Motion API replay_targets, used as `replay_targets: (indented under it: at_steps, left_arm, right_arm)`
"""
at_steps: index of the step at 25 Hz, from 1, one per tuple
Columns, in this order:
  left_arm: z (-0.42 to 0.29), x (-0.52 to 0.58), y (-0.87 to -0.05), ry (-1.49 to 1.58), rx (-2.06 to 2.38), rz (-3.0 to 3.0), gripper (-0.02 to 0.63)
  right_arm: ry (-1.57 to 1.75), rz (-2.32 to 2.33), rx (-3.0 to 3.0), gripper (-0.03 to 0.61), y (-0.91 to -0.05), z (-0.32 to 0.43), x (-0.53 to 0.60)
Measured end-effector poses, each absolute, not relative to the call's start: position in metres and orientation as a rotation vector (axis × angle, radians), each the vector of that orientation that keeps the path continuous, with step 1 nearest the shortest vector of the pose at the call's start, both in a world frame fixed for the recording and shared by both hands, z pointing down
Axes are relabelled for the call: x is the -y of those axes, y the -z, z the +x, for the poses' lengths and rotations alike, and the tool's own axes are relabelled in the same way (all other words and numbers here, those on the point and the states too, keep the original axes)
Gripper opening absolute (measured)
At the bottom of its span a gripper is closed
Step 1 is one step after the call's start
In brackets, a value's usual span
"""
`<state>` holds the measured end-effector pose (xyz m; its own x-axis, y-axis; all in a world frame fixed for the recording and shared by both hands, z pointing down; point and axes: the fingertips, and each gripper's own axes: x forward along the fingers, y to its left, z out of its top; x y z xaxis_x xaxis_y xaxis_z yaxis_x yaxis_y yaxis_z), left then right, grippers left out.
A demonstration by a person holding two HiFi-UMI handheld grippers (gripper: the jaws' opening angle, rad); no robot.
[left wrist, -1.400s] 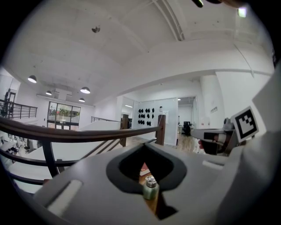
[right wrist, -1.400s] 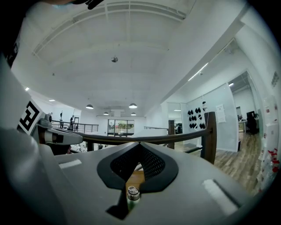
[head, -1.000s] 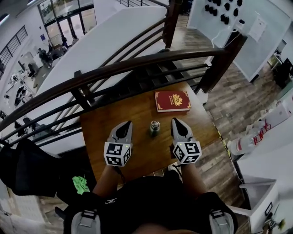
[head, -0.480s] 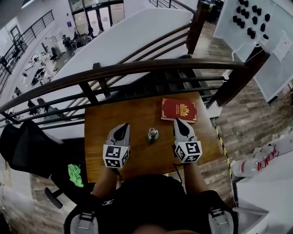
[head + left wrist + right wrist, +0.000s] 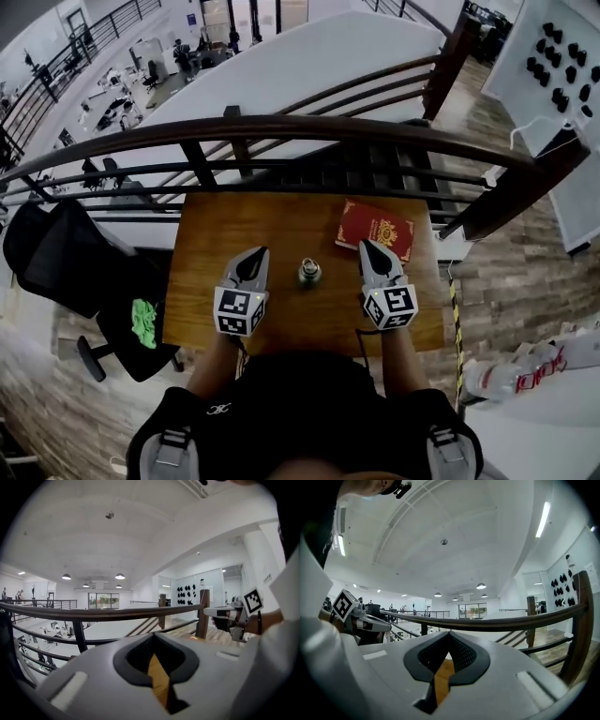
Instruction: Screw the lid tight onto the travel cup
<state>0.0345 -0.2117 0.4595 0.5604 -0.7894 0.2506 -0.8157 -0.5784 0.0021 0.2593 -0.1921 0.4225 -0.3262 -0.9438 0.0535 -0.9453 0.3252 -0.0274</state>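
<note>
Two grey grippers are being held over a brown wooden desk (image 5: 211, 234).
Left gripper (image 5: 257, 252) and right gripper (image 5: 367, 246) fingers are being pressed together, empty; the small silvery travel cup (image 5: 309, 272) is being flanked between them.

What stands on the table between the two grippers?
The cup stands there, apart from the left gripper and the right gripper; the head view shows it.

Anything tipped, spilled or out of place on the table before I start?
Nothing alarming. The travel cup stands upright on the wooden table, between the shut, empty left gripper and right gripper, touching neither. The red book at the far right lies slightly askew to the table edge; no spill.
</note>
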Motion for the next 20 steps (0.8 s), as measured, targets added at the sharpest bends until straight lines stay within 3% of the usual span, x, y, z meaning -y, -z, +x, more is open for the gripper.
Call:
replay_targets:
  at_steps: [7, 9, 17, 20]
  left_arm:
    - [0.044, 0.199, -0.5, -0.445, 1.362, 2.596, 0.054]
    - [0.052, 0.192, -0.512, -0.465, 1.301, 2.597, 0.054]
    - [0.068, 0.166, -0.561, -0.558, 1.193, 2.622, 0.264]
    - [0.074, 0.159, -0.577, -0.585, 1.175, 2.611, 0.304]
  right_arm:
    - [-0.057, 1.546, 2.66, 0.007, -0.441, 0.252, 0.203]
    - [-0.067, 1.469, 2.684, 0.044, -0.447, 0.249, 0.203]
    - [-0.179, 1.241, 2.695, 0.1, -0.494, 0.231, 0.191]
    - [-0.219, 1.166, 2.709, 0.122, -0.508, 0.228, 0.187]
